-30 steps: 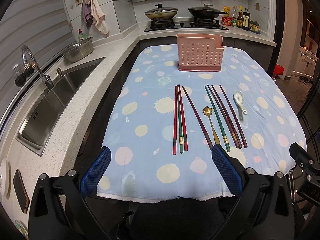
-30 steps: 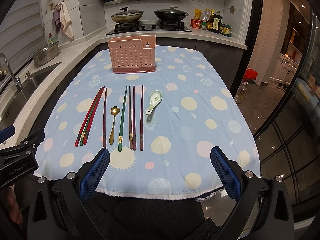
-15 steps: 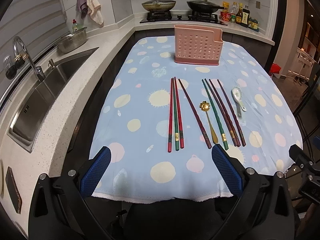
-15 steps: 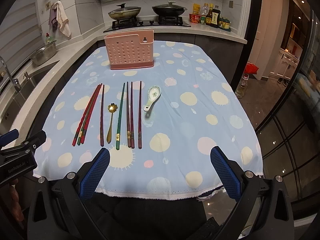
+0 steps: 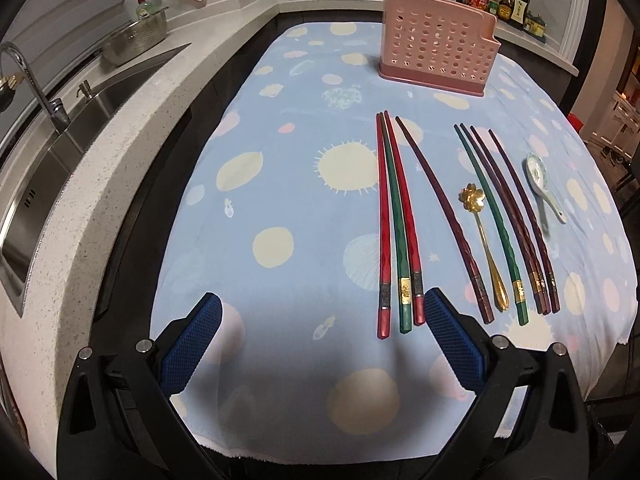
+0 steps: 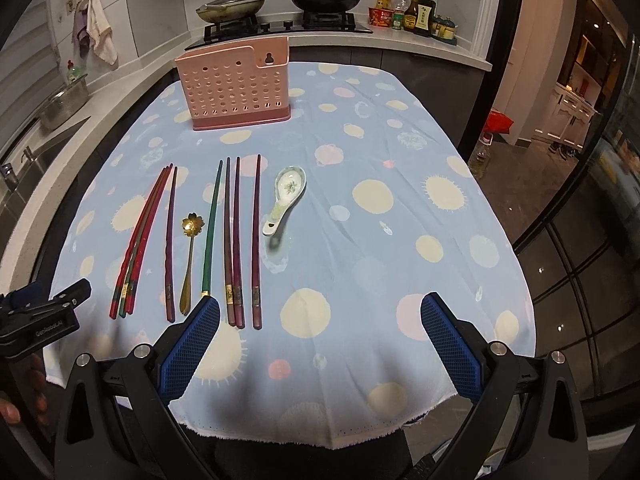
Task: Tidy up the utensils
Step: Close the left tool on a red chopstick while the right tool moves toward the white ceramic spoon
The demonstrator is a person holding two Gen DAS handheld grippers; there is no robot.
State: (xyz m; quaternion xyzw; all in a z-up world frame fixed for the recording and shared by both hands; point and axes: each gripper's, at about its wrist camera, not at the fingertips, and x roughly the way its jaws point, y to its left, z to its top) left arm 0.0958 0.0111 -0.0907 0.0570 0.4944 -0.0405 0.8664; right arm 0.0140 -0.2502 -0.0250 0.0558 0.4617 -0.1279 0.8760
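Observation:
Several chopsticks lie side by side on the blue spotted tablecloth (image 5: pixel 280 184): a red and green bundle (image 5: pixel 396 220) (image 6: pixel 138 244), a lone maroon one (image 5: pixel 444 216), a green one (image 5: pixel 490 220) and several dark ones (image 6: pixel 238 240). Between them rests a gold flower spoon (image 5: pixel 482 236) (image 6: pixel 190 256). A white ceramic spoon (image 5: pixel 540 180) (image 6: pixel 284 200) lies to the right. A pink perforated holder (image 5: pixel 436 52) (image 6: pixel 236 84) stands upright at the far end. My left gripper (image 5: pixel 320 344) hangs open over the near cloth, its right pad by the bundle's ends. My right gripper (image 6: pixel 320 344) is open too, holding nothing.
A steel sink (image 5: pixel 52 160) with a tap and a metal pot (image 5: pixel 136 40) run along the left counter. Pans sit on the stove (image 6: pixel 280 4) behind the holder, with sauce bottles (image 6: pixel 416 16) at the back right. The other gripper's body (image 6: pixel 36 320) shows at the right wrist view's left edge.
Both grippers have moved forward and lower over the table, so the utensils look larger and closer. Nothing on the cloth has shifted, and both stay open.

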